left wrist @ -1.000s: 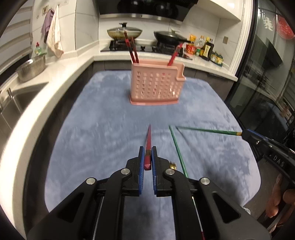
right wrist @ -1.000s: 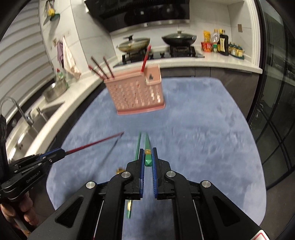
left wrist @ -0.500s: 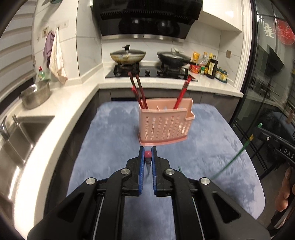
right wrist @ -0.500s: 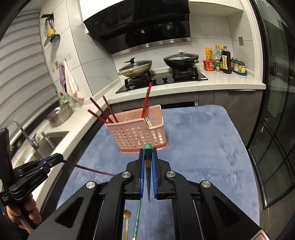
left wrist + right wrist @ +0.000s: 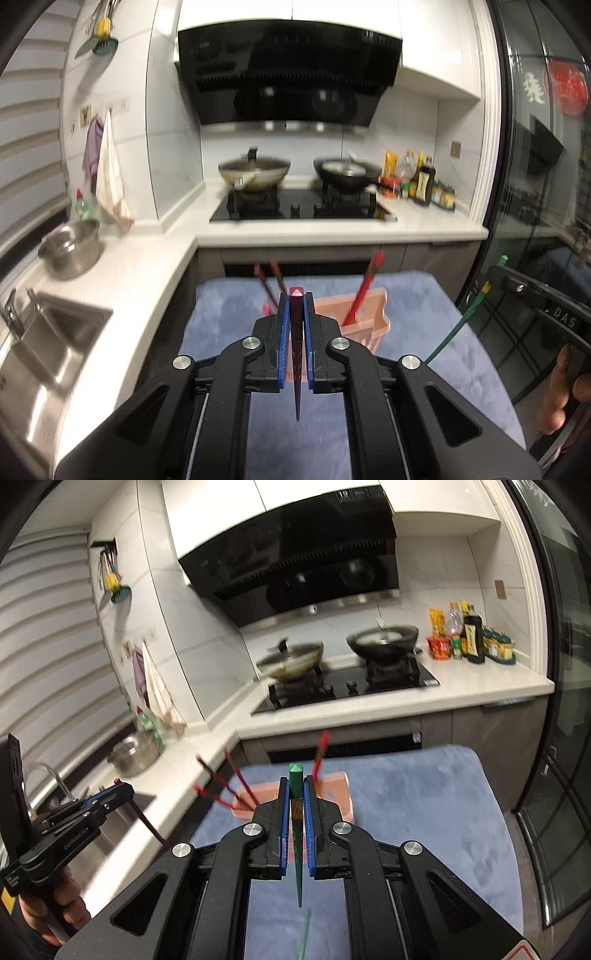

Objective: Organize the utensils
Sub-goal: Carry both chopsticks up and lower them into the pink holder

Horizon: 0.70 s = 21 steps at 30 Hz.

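Observation:
My left gripper (image 5: 295,301) is shut on a dark red chopstick (image 5: 296,354), held upright with its thin tip hanging down between the jaws. My right gripper (image 5: 295,784) is shut on a green chopstick (image 5: 296,834), also upright. Both are lifted above the blue mat (image 5: 424,314). The pink perforated utensil basket (image 5: 365,317) stands on the mat just beyond the fingers, holding several red chopsticks (image 5: 364,291). In the left wrist view the right gripper's green chopstick (image 5: 461,325) shows at right. In the right wrist view the left gripper (image 5: 123,794) shows at left with its red chopstick (image 5: 149,823).
Another green chopstick (image 5: 304,936) lies on the mat (image 5: 424,805) below the right gripper. A sink (image 5: 48,339) and a steel pot (image 5: 70,249) are on the left counter. A stove with two pans (image 5: 295,177) is behind, bottles (image 5: 421,182) at back right, a glass door on the right.
Both grippers have risen from the mat with their chopsticks, which swung from lying forward to upright. The basket has dropped lower in both views and is now partly behind the fingers.

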Available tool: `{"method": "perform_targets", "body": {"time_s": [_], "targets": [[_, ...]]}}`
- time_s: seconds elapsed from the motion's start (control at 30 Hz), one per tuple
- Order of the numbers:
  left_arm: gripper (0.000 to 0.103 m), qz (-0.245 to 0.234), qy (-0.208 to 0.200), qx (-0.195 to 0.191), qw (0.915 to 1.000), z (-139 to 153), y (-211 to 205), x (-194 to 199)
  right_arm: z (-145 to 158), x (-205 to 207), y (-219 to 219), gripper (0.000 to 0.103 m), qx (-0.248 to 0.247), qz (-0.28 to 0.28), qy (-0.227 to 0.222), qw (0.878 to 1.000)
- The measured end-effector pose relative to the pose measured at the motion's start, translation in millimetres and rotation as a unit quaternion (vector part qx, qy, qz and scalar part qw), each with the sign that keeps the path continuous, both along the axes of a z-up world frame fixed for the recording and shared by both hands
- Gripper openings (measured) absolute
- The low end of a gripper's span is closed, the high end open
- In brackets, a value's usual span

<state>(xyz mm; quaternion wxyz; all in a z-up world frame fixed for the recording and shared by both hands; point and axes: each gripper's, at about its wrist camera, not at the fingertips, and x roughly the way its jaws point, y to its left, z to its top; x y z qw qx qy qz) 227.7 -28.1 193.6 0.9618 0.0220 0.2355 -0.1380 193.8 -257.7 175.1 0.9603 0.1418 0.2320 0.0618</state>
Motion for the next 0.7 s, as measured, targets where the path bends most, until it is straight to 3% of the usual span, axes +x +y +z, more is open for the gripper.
{"method": "perform_targets", "body": {"time_s": [0.2, 0.33, 0.5, 0.7], "targets": [[0.007, 0.002, -0.053, -0.021, 0.9984, 47, -10, 25, 39, 36, 5, 0.007, -0.003, 0.004, -0.048, 0.999], [0.007, 0.009, -0.070, -0.036, 0.9969, 58, -12, 46, 52, 61, 9, 0.007, -0.002, 0.003, -0.068, 0.998], [0.007, 0.019, -0.069, -0.055, 0.9959, 55, -12, 79, 45, 92, 12, 0.007, -0.011, -0.003, -0.064, 0.998], [0.007, 0.023, -0.054, -0.056, 0.9967, 37, -14, 100, 13, 124, 9, 0.007, -0.007, -0.004, -0.026, 1.000]]}}
